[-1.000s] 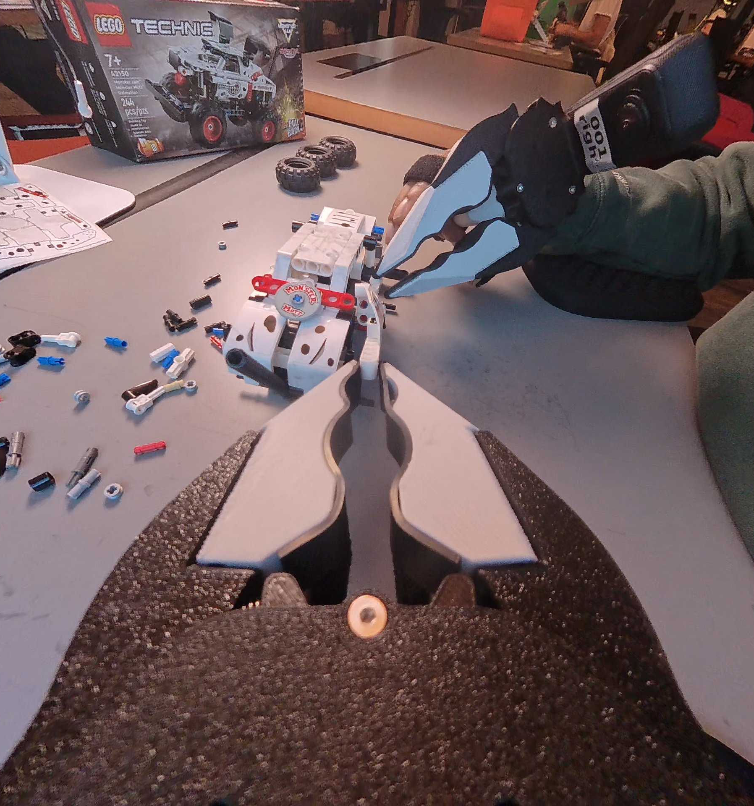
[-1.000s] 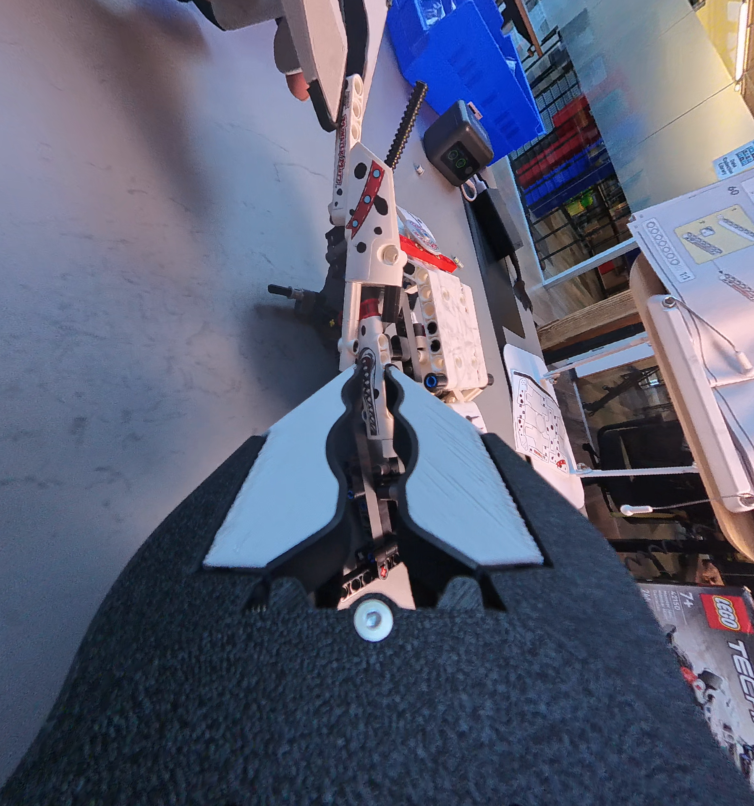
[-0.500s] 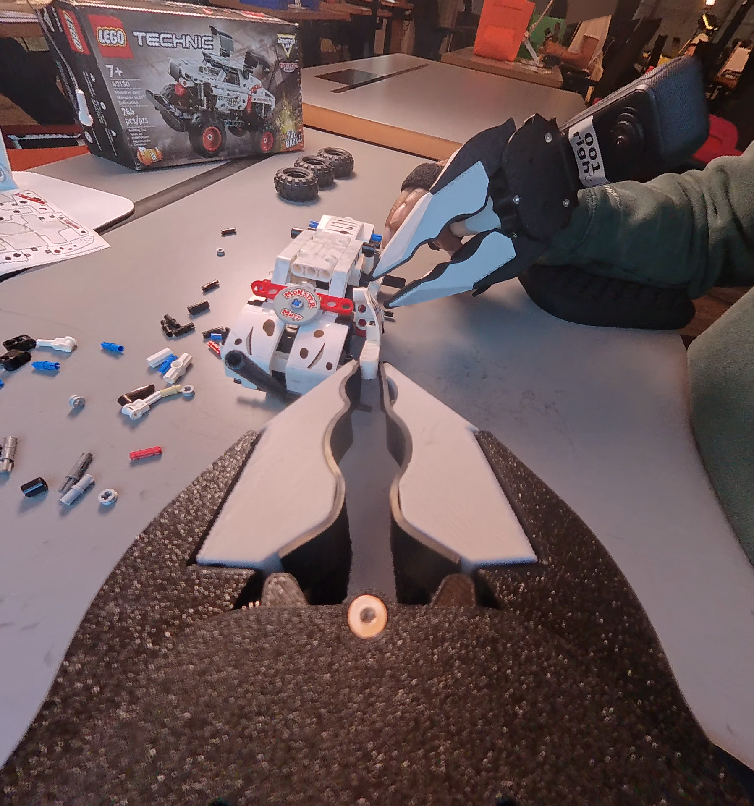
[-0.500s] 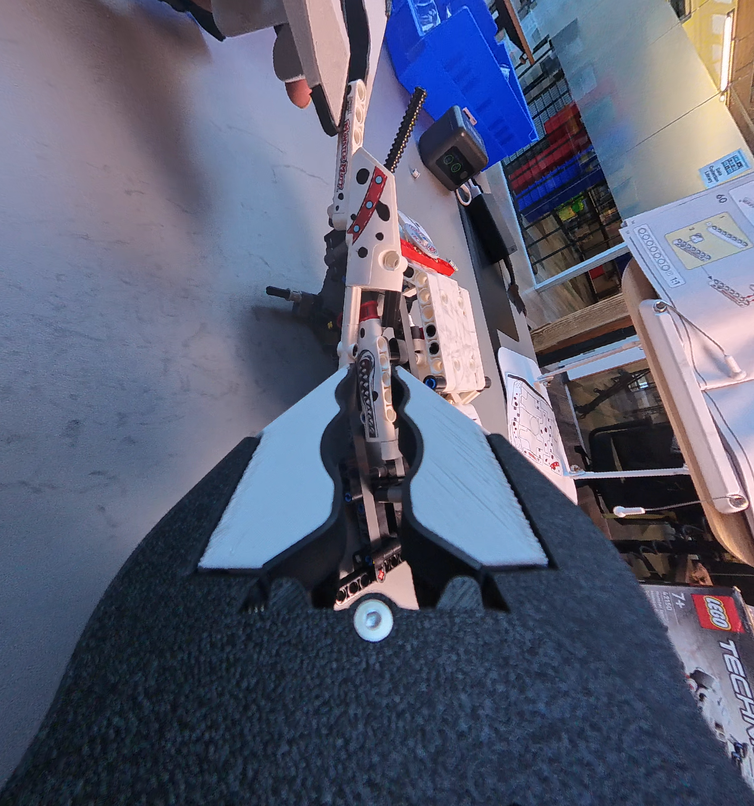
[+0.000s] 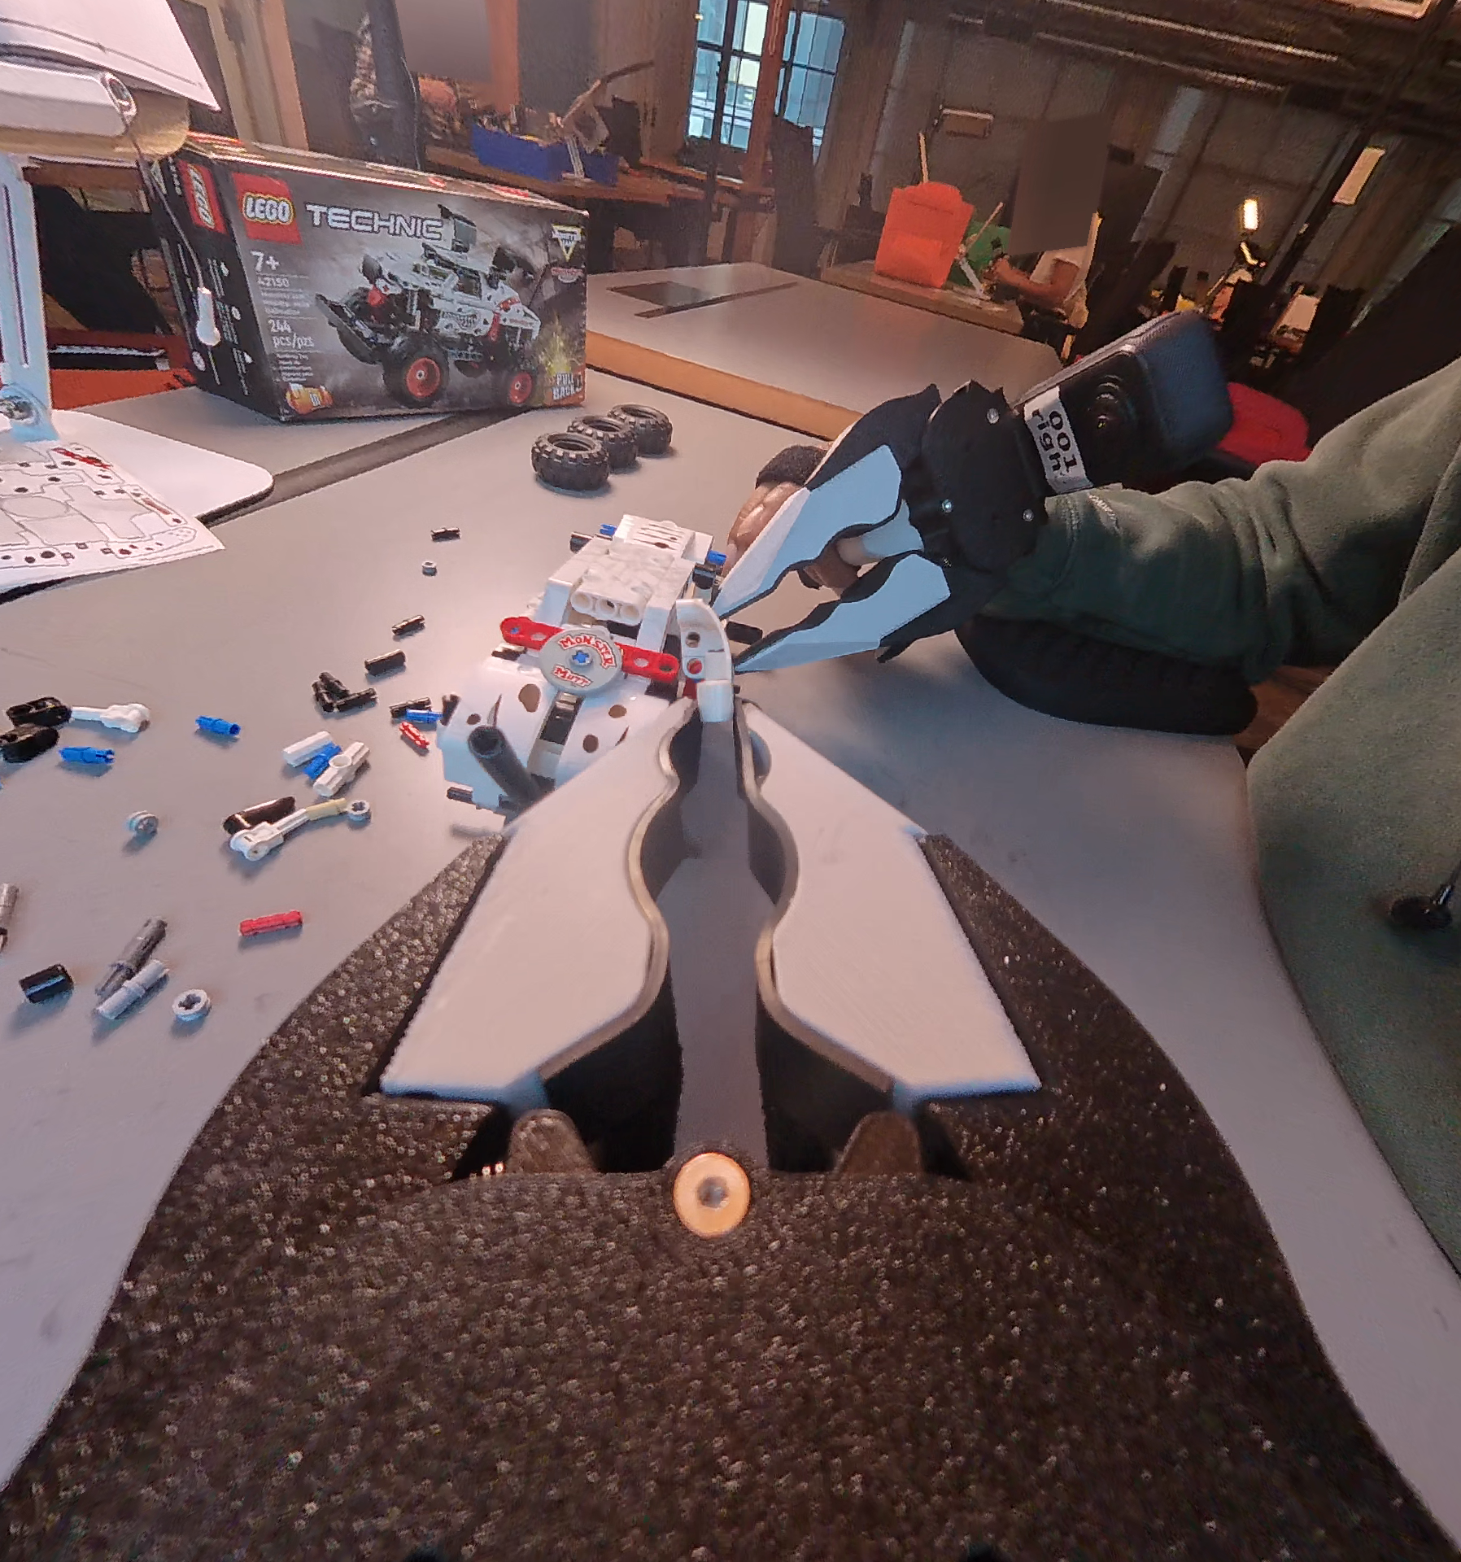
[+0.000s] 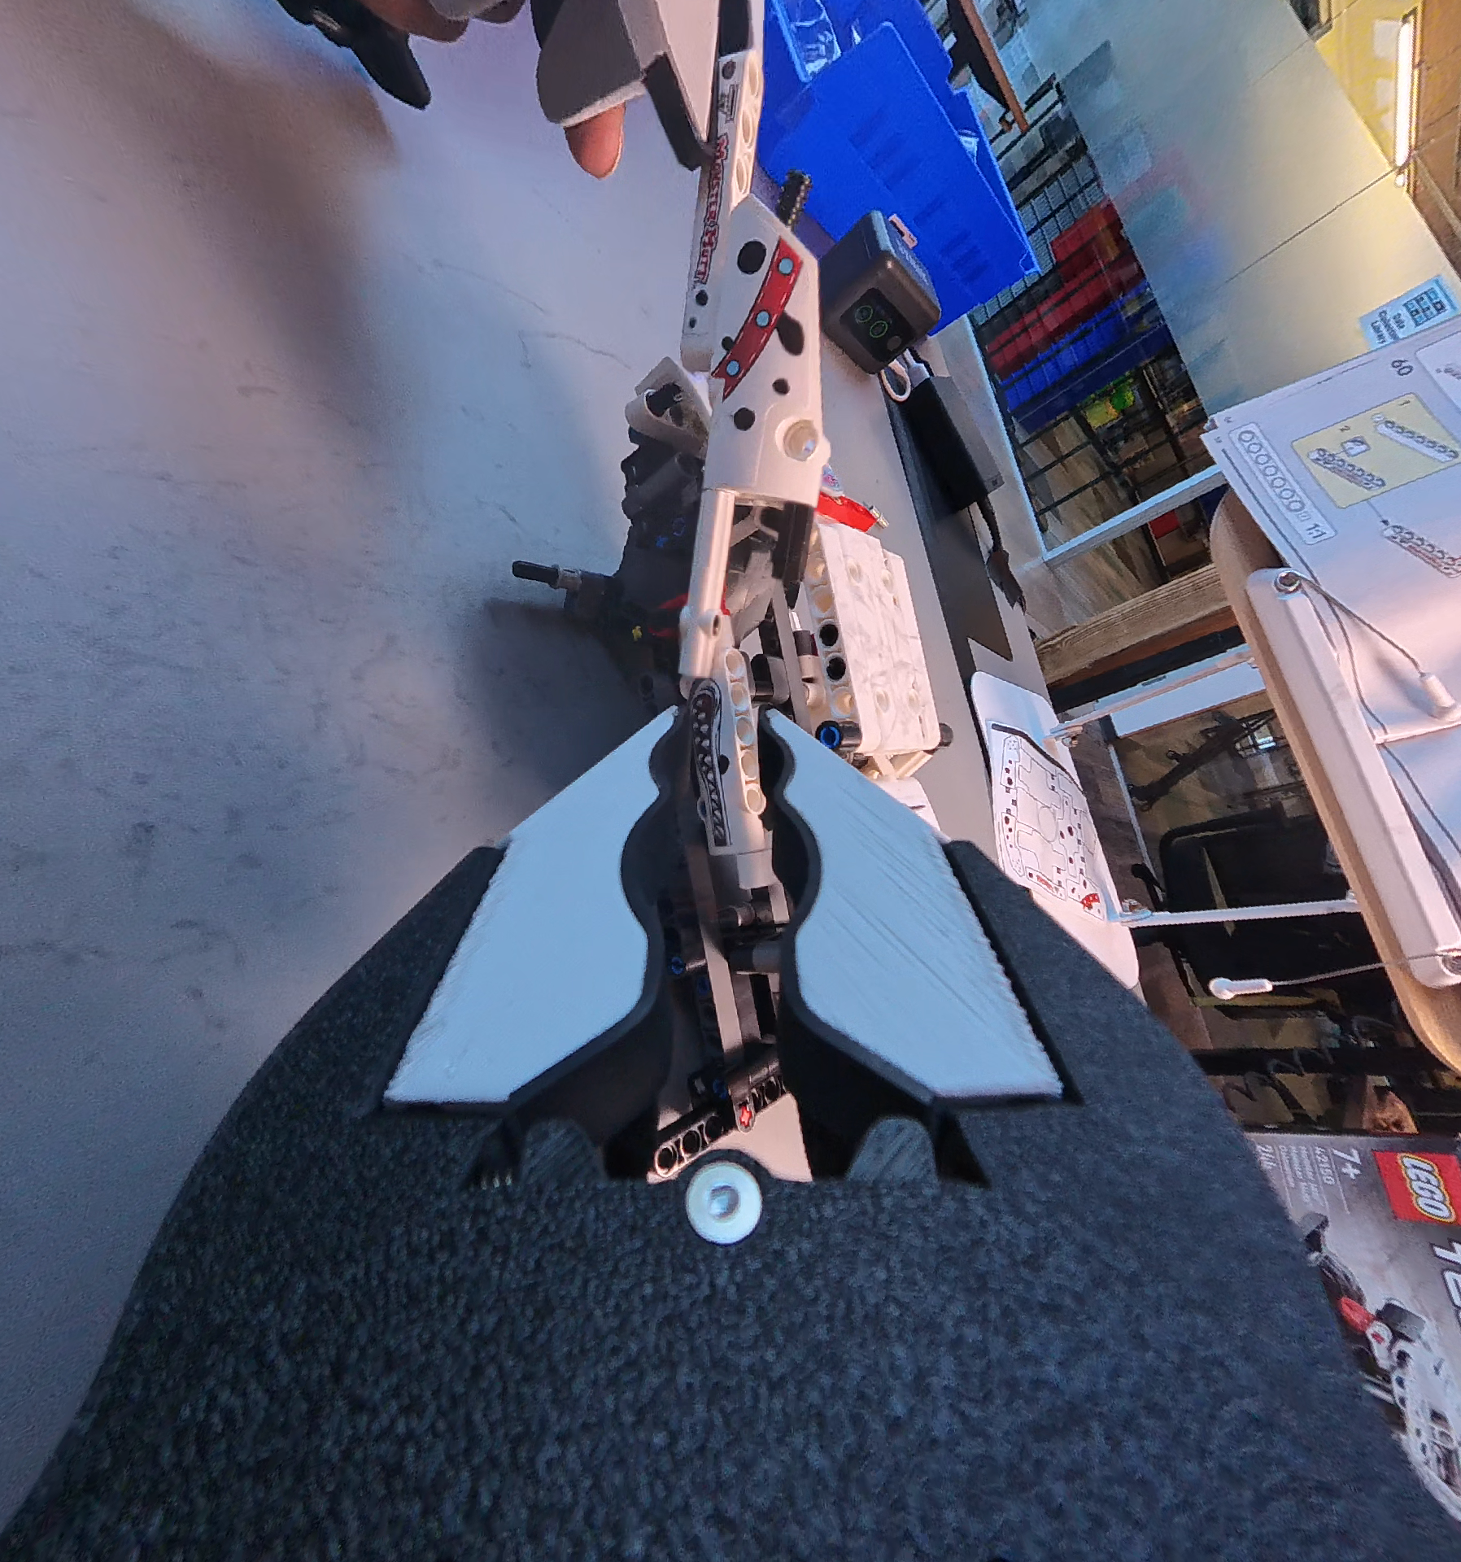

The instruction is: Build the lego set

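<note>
Bare along the grey table's (image 5: 1048, 845) right edge — left side strewn with small loose plastic pieces (image 5: 313, 752), three black rubber tyres (image 5: 600, 439) behind.

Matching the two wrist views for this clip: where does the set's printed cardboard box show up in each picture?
Left wrist view: the cardboard box stands upper left, at the far side of the table, behind three loose black tyres.
Right wrist view: the box is at the bottom right edge, partly cut off.
Shared landmark: the white spotted truck model, mid-frame in both views.
</note>
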`<move>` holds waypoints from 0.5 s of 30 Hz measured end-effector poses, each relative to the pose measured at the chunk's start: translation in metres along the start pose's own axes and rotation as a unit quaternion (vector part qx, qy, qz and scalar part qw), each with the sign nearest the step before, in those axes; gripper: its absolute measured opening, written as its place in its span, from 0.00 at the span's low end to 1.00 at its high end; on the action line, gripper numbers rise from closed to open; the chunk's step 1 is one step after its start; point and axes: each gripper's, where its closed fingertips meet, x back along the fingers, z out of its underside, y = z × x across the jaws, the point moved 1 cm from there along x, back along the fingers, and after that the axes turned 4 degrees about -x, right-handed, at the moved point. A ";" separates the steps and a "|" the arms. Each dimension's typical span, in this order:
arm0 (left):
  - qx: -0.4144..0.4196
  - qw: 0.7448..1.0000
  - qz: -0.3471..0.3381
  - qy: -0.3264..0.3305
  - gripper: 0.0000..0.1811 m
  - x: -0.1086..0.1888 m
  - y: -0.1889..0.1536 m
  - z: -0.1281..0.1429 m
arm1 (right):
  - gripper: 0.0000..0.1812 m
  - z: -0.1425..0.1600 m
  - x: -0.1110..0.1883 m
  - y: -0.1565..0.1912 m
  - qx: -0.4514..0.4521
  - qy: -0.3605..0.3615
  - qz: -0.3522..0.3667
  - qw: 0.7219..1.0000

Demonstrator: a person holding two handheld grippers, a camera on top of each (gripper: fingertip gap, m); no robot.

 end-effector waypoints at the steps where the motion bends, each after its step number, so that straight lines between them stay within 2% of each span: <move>1: 0.002 1.000 0.000 -0.003 0.04 0.000 0.000 -0.001 | 0.08 0.000 0.000 0.000 -0.002 -0.001 -0.001 1.000; 15: 0.088 0.992 0.023 -0.084 0.04 0.002 0.003 -0.019 | 0.15 -0.022 0.004 -0.004 -0.066 -0.055 0.001 0.996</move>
